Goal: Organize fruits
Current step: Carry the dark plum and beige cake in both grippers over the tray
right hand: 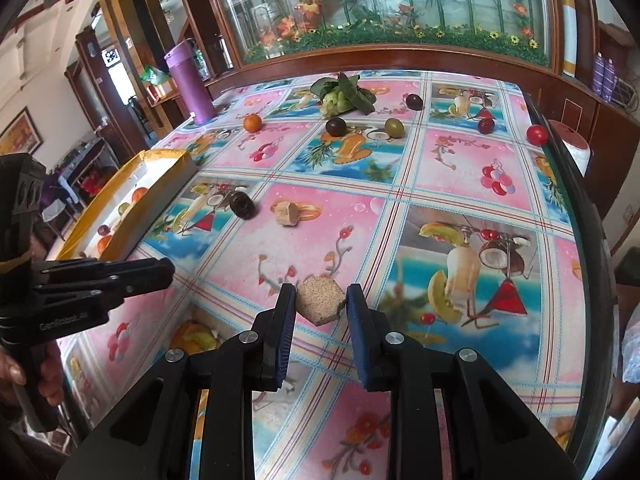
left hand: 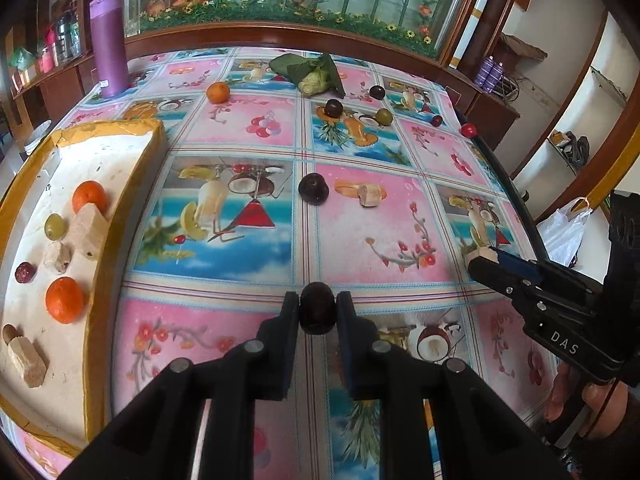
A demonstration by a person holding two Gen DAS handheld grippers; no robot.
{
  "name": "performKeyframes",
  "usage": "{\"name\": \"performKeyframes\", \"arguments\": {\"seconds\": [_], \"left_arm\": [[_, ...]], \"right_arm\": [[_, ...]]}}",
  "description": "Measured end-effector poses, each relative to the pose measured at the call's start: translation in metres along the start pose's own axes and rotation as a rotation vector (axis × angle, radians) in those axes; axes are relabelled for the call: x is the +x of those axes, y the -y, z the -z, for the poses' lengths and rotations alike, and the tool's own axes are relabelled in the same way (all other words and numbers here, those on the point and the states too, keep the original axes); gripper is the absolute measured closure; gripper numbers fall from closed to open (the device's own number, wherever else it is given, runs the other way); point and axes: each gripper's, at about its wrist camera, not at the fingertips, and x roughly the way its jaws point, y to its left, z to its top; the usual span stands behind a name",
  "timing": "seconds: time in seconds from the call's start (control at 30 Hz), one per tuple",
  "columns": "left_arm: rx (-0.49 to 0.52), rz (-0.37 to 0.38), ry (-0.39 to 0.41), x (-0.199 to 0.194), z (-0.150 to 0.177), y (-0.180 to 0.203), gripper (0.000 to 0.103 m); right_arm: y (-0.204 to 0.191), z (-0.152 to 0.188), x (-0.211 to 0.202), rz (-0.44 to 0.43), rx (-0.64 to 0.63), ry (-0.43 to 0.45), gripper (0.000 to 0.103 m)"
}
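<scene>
My left gripper (left hand: 317, 314) is shut on a dark plum (left hand: 317, 312) above the tablecloth. My right gripper (right hand: 321, 304) is shut on a tan cut chunk (right hand: 320, 300); it also shows in the left wrist view (left hand: 486, 258). A white tray with a yellow rim (left hand: 98, 248) at the left holds oranges (left hand: 64, 299), a green fruit (left hand: 54, 226), a dark fruit and tan chunks. Loose on the table lie another dark plum (left hand: 313, 188), a tan chunk (left hand: 370, 196), an orange (left hand: 218, 92), more plums (left hand: 333, 108), a green fruit (left hand: 384, 116) and red fruits (left hand: 468, 130).
A leafy green vegetable (left hand: 316, 76) lies at the far side. A purple tumbler (left hand: 108, 44) stands at the far left corner. A wooden cabinet with a glass panel runs behind the table. The table's right edge (right hand: 592, 280) drops off to the floor.
</scene>
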Motion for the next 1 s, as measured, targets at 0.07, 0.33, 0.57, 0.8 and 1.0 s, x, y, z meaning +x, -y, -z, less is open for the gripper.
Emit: {"name": "performKeyframes", "arguments": {"seconds": [0.07, 0.33, 0.57, 0.8, 1.0], "left_arm": [[0.01, -0.007, 0.01, -0.007, 0.003, -0.001, 0.082], [0.003, 0.003, 0.047, -0.031, 0.011, -0.022, 0.082], [-0.031, -0.019, 0.079, -0.049, 0.017, -0.06, 0.082], [-0.105, -0.046, 0.1, -0.064, 0.021, -0.109, 0.082], [-0.167, -0.085, 0.113, -0.072, 0.026, -0.15, 0.082]], "right_arm": [[-0.006, 0.005, 0.0, 0.005, -0.005, -0.009, 0.078], [-0.037, 0.015, 0.0, 0.016, -0.014, -0.035, 0.078], [-0.082, 0.003, 0.005, 0.007, -0.07, -0.029, 0.078], [-0.13, -0.011, 0.022, -0.031, -0.131, -0.04, 0.078], [-0.169, -0.023, 0.037, -0.072, -0.177, -0.052, 0.078]]}}
